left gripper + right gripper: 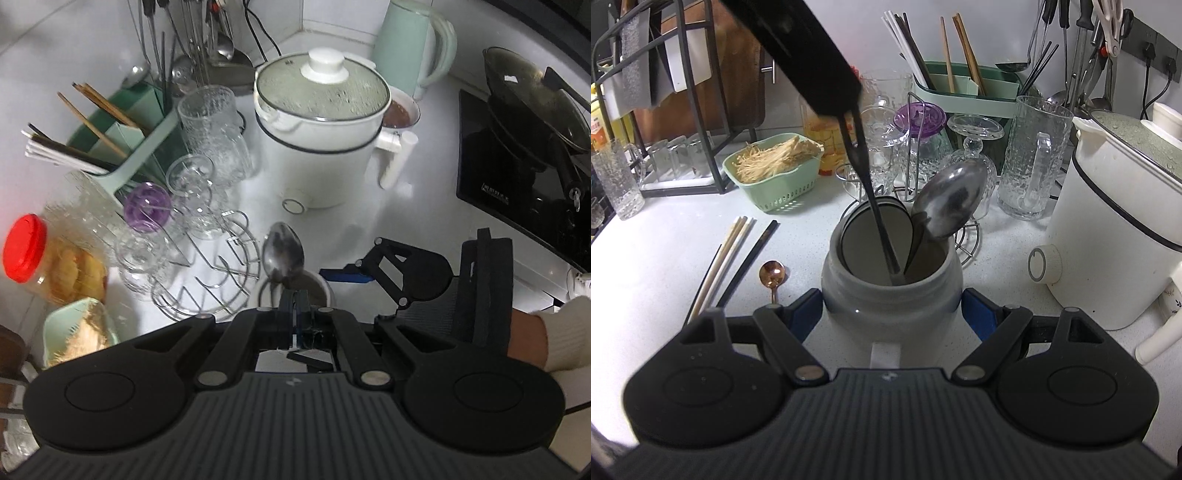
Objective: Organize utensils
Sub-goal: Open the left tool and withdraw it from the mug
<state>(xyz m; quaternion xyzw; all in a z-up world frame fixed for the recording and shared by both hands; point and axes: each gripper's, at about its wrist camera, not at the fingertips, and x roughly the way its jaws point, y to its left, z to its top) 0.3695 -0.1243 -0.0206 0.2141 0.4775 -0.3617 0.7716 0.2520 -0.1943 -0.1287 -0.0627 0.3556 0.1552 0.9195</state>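
Left gripper [849, 110] clenched on black utensil [875, 214], lowering it into jar [890, 295] beneath. Right gripper [892, 314] grasps jar. Next, probably: release, then fetch chopsticks [738, 254] left of right gripper.

Cool, even indoor light with soft shadows; fisheye bending and dark corners at edges; slight motion blur.

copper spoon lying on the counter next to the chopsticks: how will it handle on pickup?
The copper spoon looks like polished metal, so probably stiff but slippery between gripper pads. It lies flat on the counter, leaving little edge to catch; it may skid when pinched. Small and thin, so likely light. Its rounded bowl might rock.
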